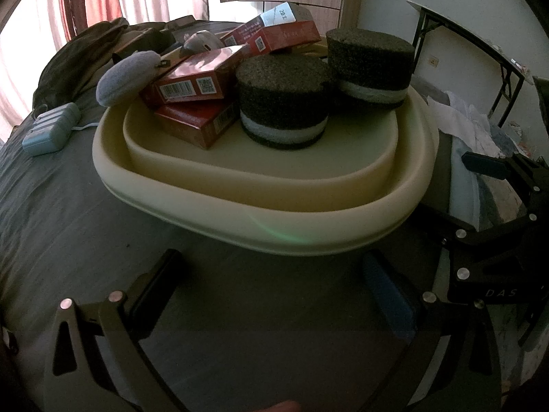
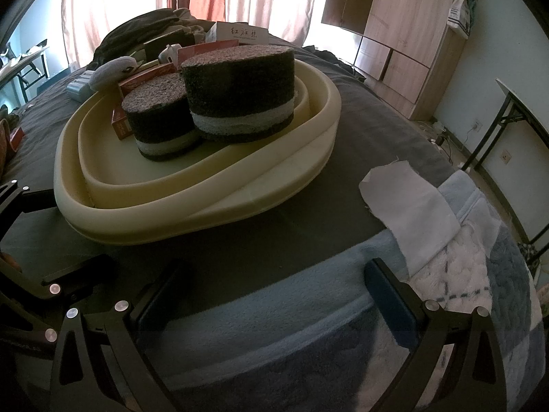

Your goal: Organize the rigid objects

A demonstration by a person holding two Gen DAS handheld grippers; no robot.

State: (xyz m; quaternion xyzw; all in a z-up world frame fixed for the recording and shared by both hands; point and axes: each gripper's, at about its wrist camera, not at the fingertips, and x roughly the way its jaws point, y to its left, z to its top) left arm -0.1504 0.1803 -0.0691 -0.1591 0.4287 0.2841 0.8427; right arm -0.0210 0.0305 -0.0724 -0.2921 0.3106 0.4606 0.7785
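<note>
A cream tray sits on a grey bed. It holds two dark foam cylinders with a white band, one near and one farther right, several red boxes stacked at its left and back, and a grey pouch on its left rim. My left gripper is open and empty, just short of the tray's near rim. The tray and the cylinders also show in the right wrist view. My right gripper is open and empty over the bed's edge.
A pale blue case with a cord lies left of the tray. A white cloth lies on a blue blanket at the bed's right edge. A dark bag sits at the back. A folding table and a wooden wardrobe stand to the right.
</note>
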